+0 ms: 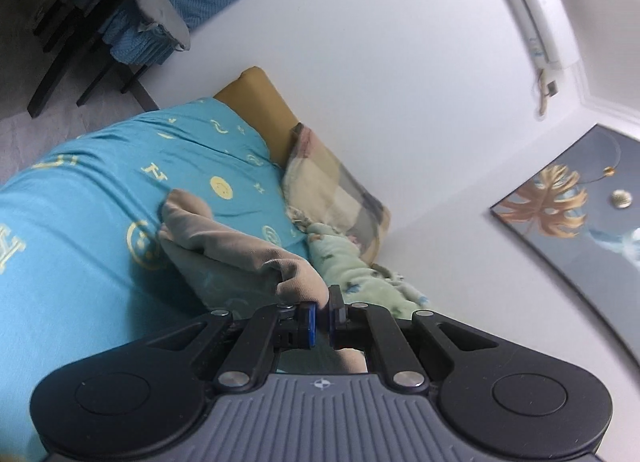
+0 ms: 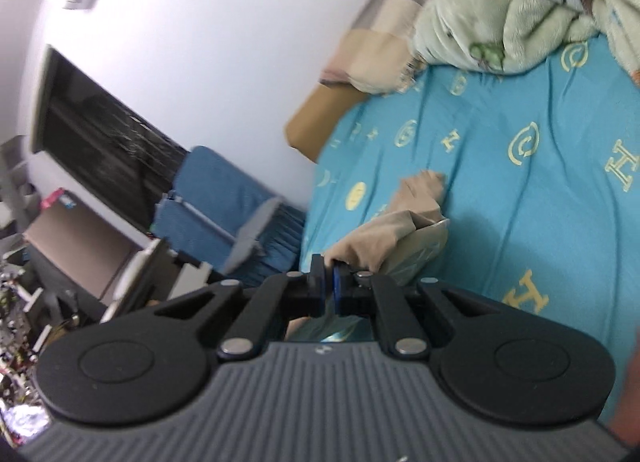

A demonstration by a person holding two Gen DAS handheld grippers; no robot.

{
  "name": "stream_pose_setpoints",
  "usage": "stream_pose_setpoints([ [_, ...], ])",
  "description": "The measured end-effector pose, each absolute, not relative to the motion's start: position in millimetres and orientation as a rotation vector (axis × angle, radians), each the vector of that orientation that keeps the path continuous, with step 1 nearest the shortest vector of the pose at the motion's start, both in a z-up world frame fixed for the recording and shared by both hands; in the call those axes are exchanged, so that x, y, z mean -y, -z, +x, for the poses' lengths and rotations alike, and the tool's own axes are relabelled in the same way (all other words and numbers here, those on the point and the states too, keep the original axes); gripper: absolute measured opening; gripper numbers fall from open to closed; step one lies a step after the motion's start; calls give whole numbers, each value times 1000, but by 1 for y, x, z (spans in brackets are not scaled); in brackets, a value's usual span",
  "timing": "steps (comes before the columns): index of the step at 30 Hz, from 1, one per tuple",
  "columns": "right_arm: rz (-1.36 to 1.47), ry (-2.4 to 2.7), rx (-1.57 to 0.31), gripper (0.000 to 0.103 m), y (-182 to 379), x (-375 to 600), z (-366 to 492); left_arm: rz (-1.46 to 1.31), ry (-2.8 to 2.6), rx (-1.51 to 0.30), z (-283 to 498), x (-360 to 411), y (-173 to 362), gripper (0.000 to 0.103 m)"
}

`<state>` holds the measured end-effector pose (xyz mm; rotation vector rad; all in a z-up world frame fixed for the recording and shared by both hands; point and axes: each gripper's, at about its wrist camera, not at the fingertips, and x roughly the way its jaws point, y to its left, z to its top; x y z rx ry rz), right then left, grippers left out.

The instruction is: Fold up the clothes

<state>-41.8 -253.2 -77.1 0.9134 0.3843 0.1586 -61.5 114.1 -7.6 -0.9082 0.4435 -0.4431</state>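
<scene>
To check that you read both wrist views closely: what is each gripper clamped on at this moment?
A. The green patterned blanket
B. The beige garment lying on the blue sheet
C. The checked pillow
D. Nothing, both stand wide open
B: the left gripper and the right gripper are each shut on an edge of the beige garment, which trails onto the blue sheet.

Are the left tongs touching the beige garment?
Touching. In the left wrist view, the left tongs are shut on a bunched edge of the beige garment, which trails onto the blue bedsheet.
</scene>
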Motion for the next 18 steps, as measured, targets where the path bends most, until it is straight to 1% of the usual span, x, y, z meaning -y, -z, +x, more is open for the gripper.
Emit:
stream_pose_setpoints([
  [4,914,-156,-318,7,69,245,-86,-868,468,-414,-106,-117,-6,5],
  [6,922,-147,-320,7,65,244,-89,-854,456,-426,-106,-115,-9,5],
  [10,1013,-132,-393,7,64,251,-58,-863,409,-500,-71,-113,-13,6],
  [13,1014,-116,-495,7,59,253,-14,-843,348,-585,-19,-106,-11,6],
  [15,1071,-95,-584,7,63,259,20,-840,323,-618,17,-104,-4,6],
  [18,1139,-54,-663,7,80,269,70,-839,303,-654,66,-101,17,6],
])
